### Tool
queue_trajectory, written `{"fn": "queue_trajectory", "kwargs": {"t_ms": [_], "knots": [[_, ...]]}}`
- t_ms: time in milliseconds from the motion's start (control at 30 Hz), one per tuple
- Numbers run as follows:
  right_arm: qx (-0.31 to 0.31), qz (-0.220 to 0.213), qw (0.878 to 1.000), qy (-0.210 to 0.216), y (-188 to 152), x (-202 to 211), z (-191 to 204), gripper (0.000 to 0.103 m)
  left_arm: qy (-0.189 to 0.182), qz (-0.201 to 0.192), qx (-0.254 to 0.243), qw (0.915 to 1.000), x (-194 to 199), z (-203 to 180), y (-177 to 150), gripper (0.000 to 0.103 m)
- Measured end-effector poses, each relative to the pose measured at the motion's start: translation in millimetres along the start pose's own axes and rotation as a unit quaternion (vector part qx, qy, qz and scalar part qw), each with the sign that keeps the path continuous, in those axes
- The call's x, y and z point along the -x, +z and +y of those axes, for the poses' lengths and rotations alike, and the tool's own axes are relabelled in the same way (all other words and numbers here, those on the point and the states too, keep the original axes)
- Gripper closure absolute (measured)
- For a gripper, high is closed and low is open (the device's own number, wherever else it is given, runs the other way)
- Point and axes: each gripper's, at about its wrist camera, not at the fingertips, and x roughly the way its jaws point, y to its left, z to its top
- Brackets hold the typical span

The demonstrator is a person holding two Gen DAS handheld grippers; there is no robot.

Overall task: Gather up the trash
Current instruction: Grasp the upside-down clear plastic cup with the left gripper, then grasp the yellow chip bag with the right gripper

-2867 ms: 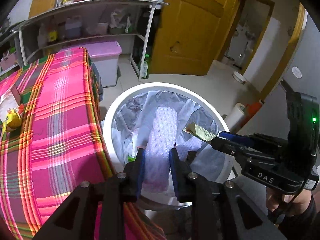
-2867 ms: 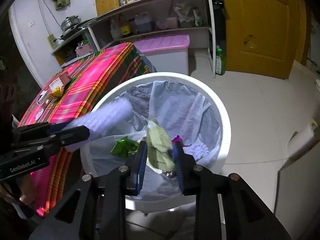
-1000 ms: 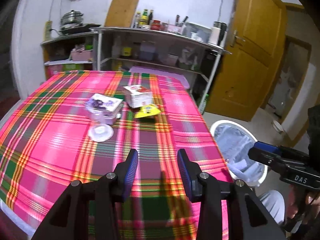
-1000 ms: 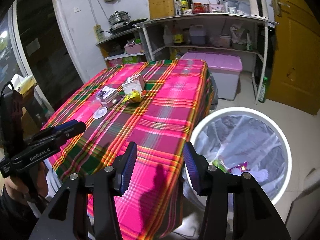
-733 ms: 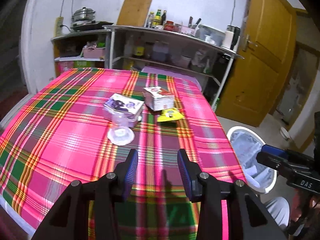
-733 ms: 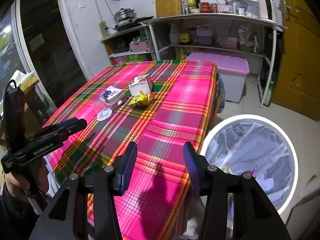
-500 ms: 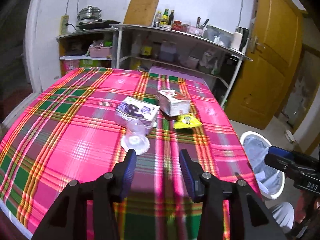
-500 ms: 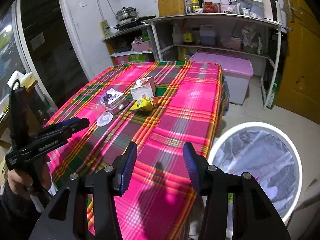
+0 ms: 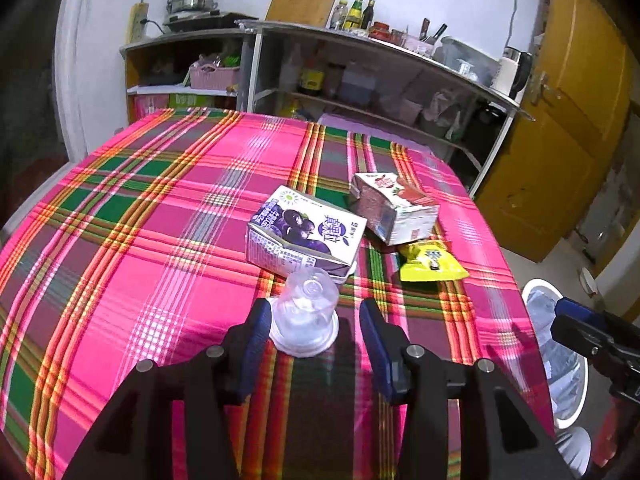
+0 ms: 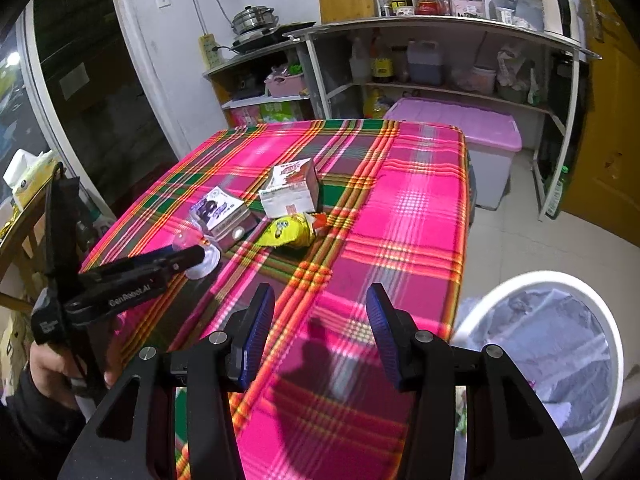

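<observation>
Left gripper [image 9: 314,330] fingers just spread and sit loose around an upturned clear plastic cup [image 9: 305,318] on the plaid counter [image 9: 120,260]. Right gripper [image 10: 320,332] hangs open, empty, trash bin [image 10: 600,312] just beside.

Both tools angle downward, left tool [image 9: 314,326] and right tool [image 10: 320,320] with jaws parted.

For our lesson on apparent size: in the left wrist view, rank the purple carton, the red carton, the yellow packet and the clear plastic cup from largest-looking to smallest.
1. Purple carton
2. Red carton
3. Clear plastic cup and yellow packet: look alike; the cup sits nearest the camera, so unranked.
</observation>
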Motion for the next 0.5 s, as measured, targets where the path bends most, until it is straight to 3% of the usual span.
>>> {"fn": "queue_trajectory", "kwargs": {"t_ms": [167,233,267,500], "knots": [[0.001,0.008,1.0,0.004,13,-15,5,0.054,0.01,0.013,0.017,0.9997,-14,7,2,0.057],[0.003,0.014,1.0,0.003,18,-22,8,0.054,0.01,0.01,0.02,0.9997,-15,10,2,0.062],[0.004,0.018,1.0,0.003,21,-26,10,0.054,0.009,0.01,0.021,0.9997,-16,11,2,0.07],[0.007,0.036,0.999,0.001,36,-52,22,0.049,-0.002,-0.013,0.015,0.9998,-3,12,0,0.07]]}}
